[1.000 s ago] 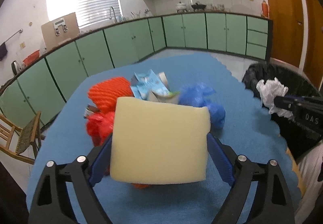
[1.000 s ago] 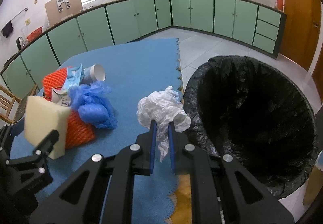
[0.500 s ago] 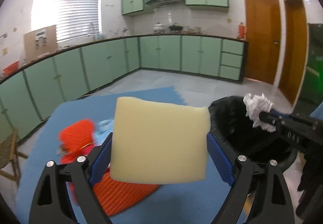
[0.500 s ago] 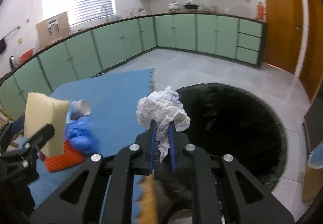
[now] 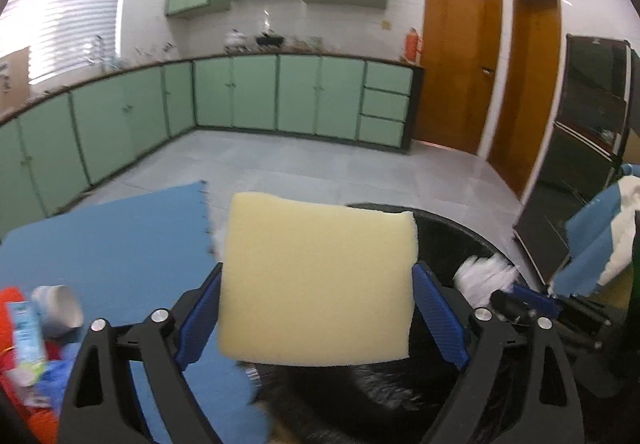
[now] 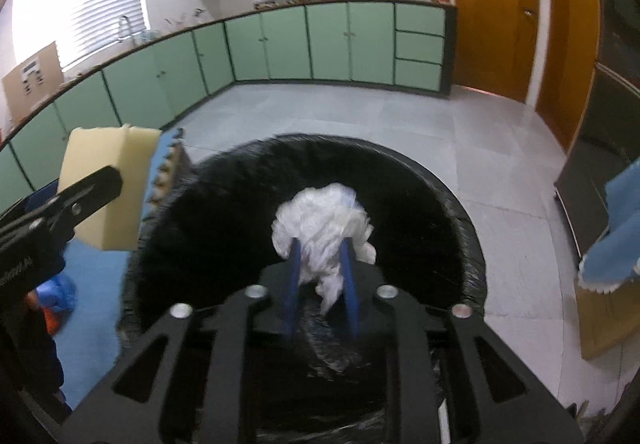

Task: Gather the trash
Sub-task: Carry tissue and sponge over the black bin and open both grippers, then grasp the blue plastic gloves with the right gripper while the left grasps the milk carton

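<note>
My left gripper (image 5: 316, 284) is shut on a pale yellow foam block (image 5: 316, 276), held above the near left rim of the black-bagged bin (image 5: 448, 236). From the right wrist view the same block (image 6: 104, 160) hangs at the left of the bin (image 6: 460, 204). My right gripper (image 6: 320, 258) is over the bin's mouth and its jaws are opening. A crumpled white wad (image 6: 324, 220) still sits loosely between the blue fingers (image 6: 294, 268), its tail hanging down. The wad (image 5: 484, 272) also shows at the right of the left wrist view.
The blue mat on the table (image 5: 100, 236) lies left of the bin. A white cup (image 5: 56, 306), a carton (image 5: 26, 328), orange netting and a blue bag (image 5: 60, 372) sit at its near left. A blue cloth (image 6: 620, 228) and a dark appliance (image 5: 580, 164) stand to the right.
Both grippers swung right, away from the trash pile and over to the bin. The right jaws, clamped on the white wad before, have parted. The left still holds the foam block.
</note>
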The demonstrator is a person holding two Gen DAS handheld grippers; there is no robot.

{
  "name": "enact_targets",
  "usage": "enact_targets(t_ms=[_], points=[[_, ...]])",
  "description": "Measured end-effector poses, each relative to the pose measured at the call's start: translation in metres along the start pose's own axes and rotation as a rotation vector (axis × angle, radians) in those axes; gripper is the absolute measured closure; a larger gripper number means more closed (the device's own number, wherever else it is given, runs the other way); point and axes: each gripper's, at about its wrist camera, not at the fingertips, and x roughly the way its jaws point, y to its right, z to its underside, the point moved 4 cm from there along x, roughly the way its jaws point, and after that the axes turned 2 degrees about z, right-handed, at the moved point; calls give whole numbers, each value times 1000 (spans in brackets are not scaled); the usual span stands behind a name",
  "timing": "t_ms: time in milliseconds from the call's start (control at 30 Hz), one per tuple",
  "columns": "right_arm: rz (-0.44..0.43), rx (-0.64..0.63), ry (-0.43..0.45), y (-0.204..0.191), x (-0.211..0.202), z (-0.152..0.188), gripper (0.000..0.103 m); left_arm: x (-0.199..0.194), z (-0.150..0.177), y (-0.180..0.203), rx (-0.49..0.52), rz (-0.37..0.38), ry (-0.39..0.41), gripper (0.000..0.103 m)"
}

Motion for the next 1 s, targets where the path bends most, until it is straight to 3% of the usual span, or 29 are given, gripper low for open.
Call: enact_targets(t_ms=[133,233,500,733,1000], points=[[31,26,-10,13,7,7,51,21,4,9,5,33,-56,10],[58,22,-5,16,7,10,35,19,5,5,-22,49,-50,6],[64,21,20,4,-7,9,27,-1,-9,-22,-59,24,-1,6],[-32,7,72,-44,-33,2,23,-63,-5,-90,-80,-131,74,6],[-207,-64,90,-137,-48,2,22,-141,29,-179,-104,-357,102,6]])
